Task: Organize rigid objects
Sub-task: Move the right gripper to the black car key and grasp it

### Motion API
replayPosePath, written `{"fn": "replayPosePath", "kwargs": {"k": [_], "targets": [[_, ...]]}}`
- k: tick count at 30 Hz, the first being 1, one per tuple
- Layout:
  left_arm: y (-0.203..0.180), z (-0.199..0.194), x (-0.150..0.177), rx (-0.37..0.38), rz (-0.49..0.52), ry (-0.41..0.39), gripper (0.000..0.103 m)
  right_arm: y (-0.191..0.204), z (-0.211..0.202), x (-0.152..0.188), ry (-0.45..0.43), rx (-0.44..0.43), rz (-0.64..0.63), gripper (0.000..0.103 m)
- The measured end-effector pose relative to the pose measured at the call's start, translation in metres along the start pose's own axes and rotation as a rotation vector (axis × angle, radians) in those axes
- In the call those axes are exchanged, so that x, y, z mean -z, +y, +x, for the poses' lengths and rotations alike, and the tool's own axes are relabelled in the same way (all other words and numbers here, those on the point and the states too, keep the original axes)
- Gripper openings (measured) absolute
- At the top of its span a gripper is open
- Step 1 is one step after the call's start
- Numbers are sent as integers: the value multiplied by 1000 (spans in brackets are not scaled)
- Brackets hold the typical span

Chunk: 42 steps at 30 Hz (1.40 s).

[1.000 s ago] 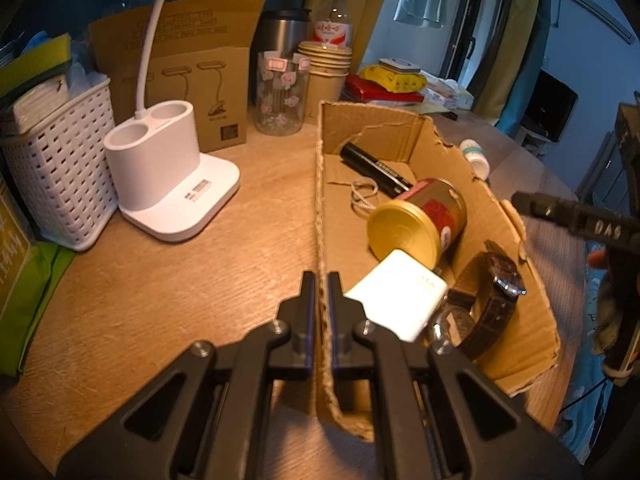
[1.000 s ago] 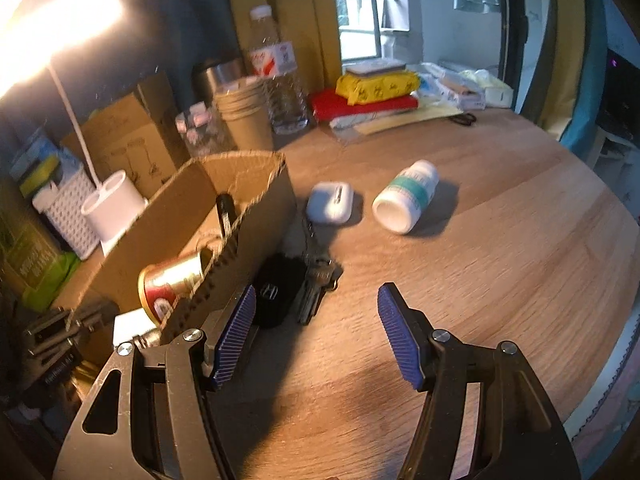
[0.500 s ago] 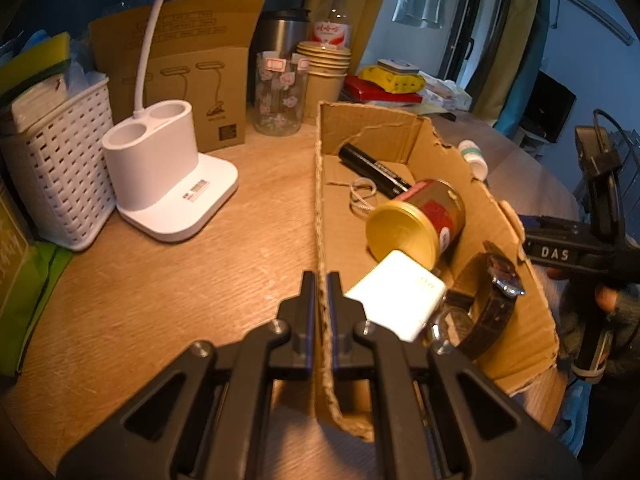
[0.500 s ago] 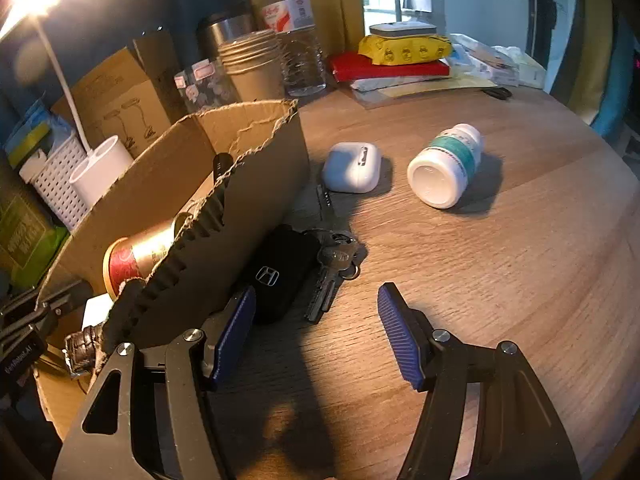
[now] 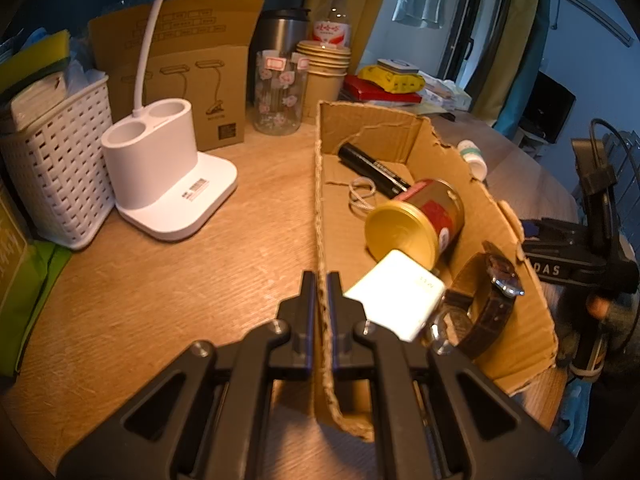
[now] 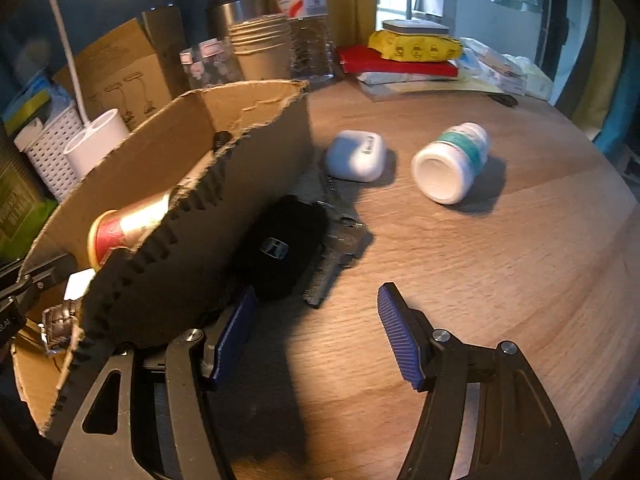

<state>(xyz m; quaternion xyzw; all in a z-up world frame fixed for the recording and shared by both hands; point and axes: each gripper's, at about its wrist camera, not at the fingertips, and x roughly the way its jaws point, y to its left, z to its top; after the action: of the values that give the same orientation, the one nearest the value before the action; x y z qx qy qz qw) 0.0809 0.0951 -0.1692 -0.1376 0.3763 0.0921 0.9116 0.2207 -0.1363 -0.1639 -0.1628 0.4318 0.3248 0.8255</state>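
currently, key set (image 6: 280, 250): black fob with metal keys, frame centre, on table (image 6: 500, 280), touching the box's outer wall.
cardboard box (image 5: 516, 344): holds can (image 5: 416, 224), marker, charger, watch.
left gripper (image 5: 322, 292): fingers clamped on box's left wall.
right gripper (image 6: 316, 338): fingers apart, empty, just below keys.

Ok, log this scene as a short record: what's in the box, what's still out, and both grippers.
in box: marker, can, white block, watch
outside on table: car key fob, keys, earbud case, pill bottle
left hand-held gripper: shut on box wall
right hand-held gripper: open, near fob
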Motion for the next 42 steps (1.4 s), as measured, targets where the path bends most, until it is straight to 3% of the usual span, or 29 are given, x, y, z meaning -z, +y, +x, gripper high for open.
{"fn": "replayPosePath", "kwargs": {"k": [4,14,25,32,37,42], "targets": [[0,0,0,0,0,0,6,-13,-2,1,6,46,15,67],[0,0,0,1,0,0,6,11,1,-9,-23,-73,-55,67],[0,-1,1,2,0,0,6,-1,3,-6,-8,17,-52,67],[0,-1,1,2,0,0,6,4,5,-12,-33,-45,-52,67],[-1,-1,1,2,-1,0,6,6,14,-18,-34,-19,-42,66],[-1,-1,1,2,-1,0,6,8,14,-18,-32,3,-60,52]]}}
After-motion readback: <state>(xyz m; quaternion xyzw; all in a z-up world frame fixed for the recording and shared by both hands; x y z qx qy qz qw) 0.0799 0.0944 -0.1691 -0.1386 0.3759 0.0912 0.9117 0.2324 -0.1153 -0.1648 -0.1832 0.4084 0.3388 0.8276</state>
